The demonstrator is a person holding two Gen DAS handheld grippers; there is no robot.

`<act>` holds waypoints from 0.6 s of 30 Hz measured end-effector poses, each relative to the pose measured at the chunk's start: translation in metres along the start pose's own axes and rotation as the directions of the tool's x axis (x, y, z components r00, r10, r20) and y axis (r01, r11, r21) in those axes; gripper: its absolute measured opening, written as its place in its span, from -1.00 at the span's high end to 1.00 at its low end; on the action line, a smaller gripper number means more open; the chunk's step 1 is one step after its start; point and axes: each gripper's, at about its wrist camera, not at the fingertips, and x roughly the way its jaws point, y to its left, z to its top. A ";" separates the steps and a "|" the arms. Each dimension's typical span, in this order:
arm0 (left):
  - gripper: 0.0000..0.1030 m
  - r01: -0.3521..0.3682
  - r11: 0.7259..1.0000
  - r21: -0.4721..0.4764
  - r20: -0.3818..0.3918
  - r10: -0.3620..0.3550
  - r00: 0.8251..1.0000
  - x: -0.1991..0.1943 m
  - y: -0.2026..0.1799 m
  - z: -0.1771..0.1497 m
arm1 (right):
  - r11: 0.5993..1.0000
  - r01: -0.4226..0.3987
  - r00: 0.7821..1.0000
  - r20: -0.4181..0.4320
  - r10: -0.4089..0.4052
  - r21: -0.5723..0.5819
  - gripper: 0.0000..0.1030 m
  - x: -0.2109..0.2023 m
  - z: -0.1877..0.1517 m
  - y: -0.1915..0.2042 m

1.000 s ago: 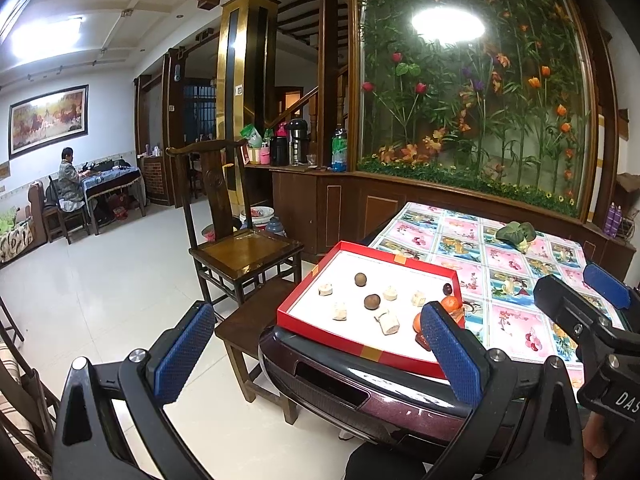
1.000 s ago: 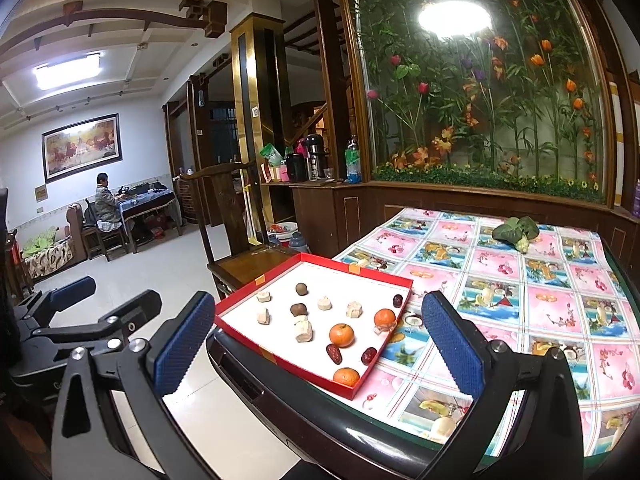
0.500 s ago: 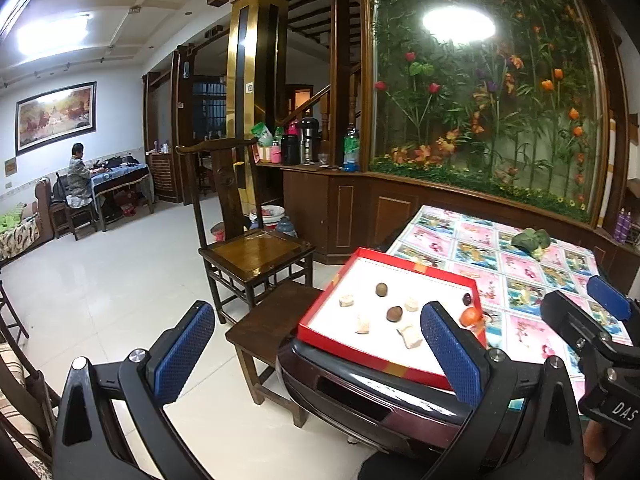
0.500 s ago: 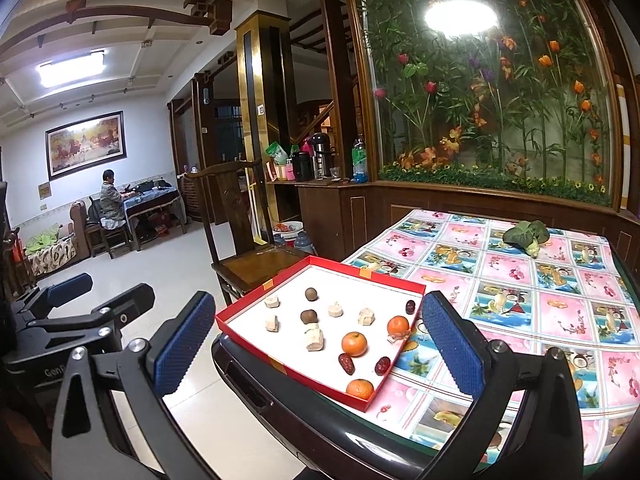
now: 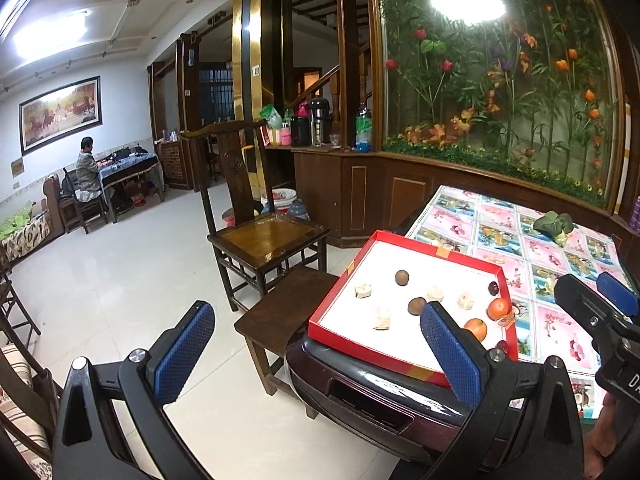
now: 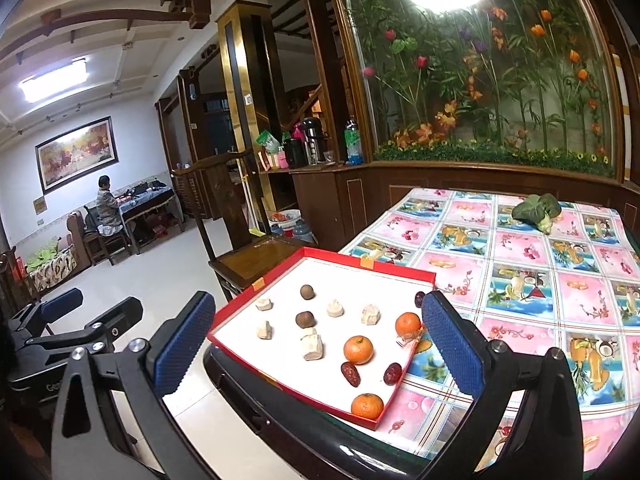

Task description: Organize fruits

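The left tongs (image 5: 316,348) hang wide open and empty, off the bench's (image 6: 520,280) left corner. The red tray (image 6: 362,266) of oranges (image 6: 358,349), dates and pale lumps lies ahead, mostly between the equally wide, empty right tongs (image 6: 316,344).

My left gripper (image 5: 316,356): black plastic frame, two fingers (image 5: 182,354) faced with blue dimpled pads, silver round-head screws at finger pivots, triangular cut-outs in arms. My right gripper (image 6: 316,356): same build, black frame, blue textured pads, silver screws. Seen from left view, right unit's black body carries white lettering, partly cut off. Hand under it, too little visible to tell sleeve.
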 end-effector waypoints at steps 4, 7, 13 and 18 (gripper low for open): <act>-0.99 -0.006 1.000 0.019 -0.017 0.006 1.000 0.006 -0.006 0.001 | 1.000 0.004 1.000 -0.015 -0.004 0.012 -1.00 0.006 -0.002 -0.008; -0.99 0.002 1.000 0.025 -0.036 -0.001 0.999 0.013 -0.010 0.003 | 1.000 0.011 1.000 -0.020 -0.011 0.015 -1.00 0.011 -0.002 -0.014; -0.99 0.006 0.999 0.048 -0.061 -0.003 0.998 0.024 -0.023 0.012 | 0.999 0.009 0.999 -0.050 -0.007 0.033 -1.00 0.023 0.001 -0.025; -0.99 0.011 0.999 0.052 -0.085 -0.007 0.996 0.036 -0.032 0.019 | 1.000 0.022 0.999 -0.047 -0.021 0.017 -1.00 0.032 0.007 -0.031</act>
